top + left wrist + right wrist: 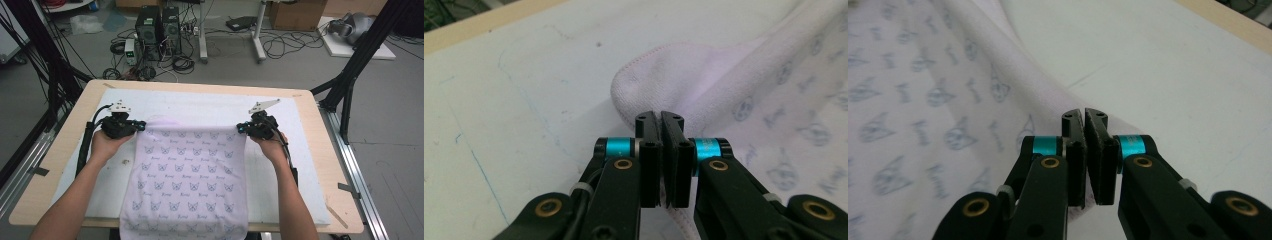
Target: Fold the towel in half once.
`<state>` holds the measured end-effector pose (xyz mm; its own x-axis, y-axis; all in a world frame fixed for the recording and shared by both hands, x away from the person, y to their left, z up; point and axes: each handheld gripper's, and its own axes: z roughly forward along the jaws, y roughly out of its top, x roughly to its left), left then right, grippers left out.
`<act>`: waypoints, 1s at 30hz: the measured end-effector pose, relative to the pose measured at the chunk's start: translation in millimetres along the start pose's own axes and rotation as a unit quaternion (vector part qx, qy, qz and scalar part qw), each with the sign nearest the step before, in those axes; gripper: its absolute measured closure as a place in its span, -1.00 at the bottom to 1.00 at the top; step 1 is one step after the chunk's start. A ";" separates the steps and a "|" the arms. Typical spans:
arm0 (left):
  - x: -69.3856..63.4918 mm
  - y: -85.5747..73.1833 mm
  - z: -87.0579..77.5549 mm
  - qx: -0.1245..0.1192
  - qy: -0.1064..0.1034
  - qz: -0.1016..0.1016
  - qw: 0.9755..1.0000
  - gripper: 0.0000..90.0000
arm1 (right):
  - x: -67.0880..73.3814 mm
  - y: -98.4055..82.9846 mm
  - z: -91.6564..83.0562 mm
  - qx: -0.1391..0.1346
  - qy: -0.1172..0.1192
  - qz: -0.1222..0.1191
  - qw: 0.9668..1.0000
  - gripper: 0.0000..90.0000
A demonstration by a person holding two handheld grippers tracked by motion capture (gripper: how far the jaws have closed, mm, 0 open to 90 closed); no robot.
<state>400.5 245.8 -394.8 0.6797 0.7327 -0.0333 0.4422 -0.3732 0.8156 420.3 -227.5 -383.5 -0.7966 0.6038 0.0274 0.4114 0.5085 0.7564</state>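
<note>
No legible text can be made out: small script is printed beneath each butterfly-like motif on the towel [185, 175], but it is too blurred to be read.

A light wooden table [320, 150] is carrying a white mat [200, 107] that is covering most of its top. A pale towel printed with small motifs [187, 180] is lying on the mat, its near end hanging over the near edge.
</note>
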 end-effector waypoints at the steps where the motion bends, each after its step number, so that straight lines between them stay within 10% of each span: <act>1: -3.8 -2.9 -6.0 -0.004 -0.004 0.002 1.000 0.91 | 5.4 -0.1 -6.2 -0.003 0.009 -0.002 1.000 0.94; 13: -59.0 -77.4 -45.4 0.029 -0.029 0.061 0.997 0.44 | 73.2 -73.7 -31.8 0.001 0.067 -0.014 0.998 0.69; 23: -46.7 -51.3 -40.9 0.014 -0.041 0.042 0.998 0.00 | 56.1 -65.0 -38.0 -0.020 0.060 0.010 0.998 0.19; 30: -42.5 -49.1 -14.5 0.045 -0.036 0.048 0.997 0.19 | 55.9 -65.2 -11.1 0.023 0.065 0.009 0.998 0.21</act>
<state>341.4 241.2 -425.0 0.7598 0.6502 -0.0018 0.4224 -0.4916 0.7615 344.0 -233.7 -424.0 -0.8383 0.5301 0.1274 0.4436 0.5273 0.7247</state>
